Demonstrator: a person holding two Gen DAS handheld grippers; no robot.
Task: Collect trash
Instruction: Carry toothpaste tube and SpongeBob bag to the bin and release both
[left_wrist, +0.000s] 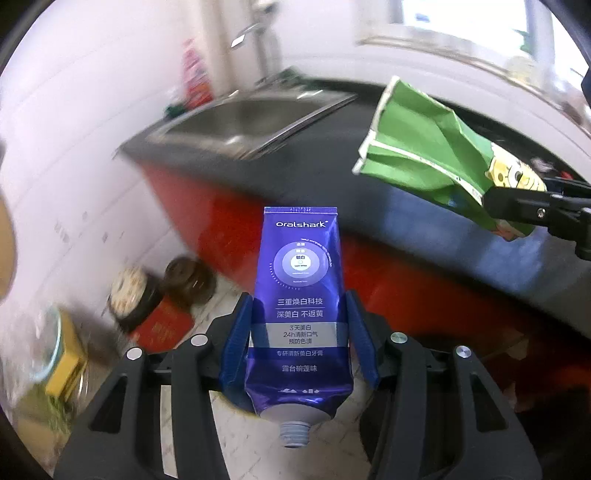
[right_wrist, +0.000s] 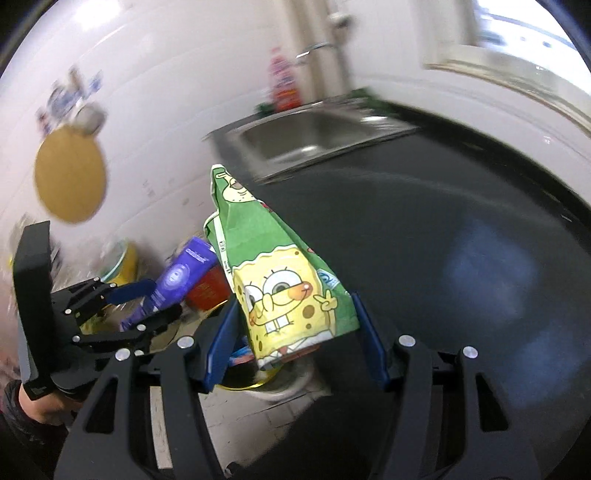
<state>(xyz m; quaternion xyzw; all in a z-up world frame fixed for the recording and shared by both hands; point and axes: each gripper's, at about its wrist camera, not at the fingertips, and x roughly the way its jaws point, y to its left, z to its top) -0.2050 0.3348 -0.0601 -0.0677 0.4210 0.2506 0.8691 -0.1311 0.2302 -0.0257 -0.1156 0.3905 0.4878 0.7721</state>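
My left gripper (left_wrist: 299, 339) is shut on a blue Oralshark toothpaste tube (left_wrist: 301, 295), which stands upright between the blue pads with its uncapped threaded neck pointing down. The same tube (right_wrist: 184, 275) and the left gripper (right_wrist: 147, 299) show at the left of the right wrist view. My right gripper (right_wrist: 295, 332) is shut on a flattened green cartoon carton (right_wrist: 280, 273), its crushed top pointing away. That green carton (left_wrist: 424, 155) also shows at the upper right of the left wrist view, clamped by the right gripper (left_wrist: 517, 206). Both items hang in the air beside a counter.
A dark countertop (right_wrist: 424, 229) with a steel sink (right_wrist: 314, 136) and red cabinet front (left_wrist: 295, 229) lies ahead. On the tiled floor beside the counter stand jars (left_wrist: 129, 295), a red box (left_wrist: 162, 325) and a yellow-lidded container (left_wrist: 66, 362). A round wooden board (right_wrist: 70, 177) hangs on the white wall.
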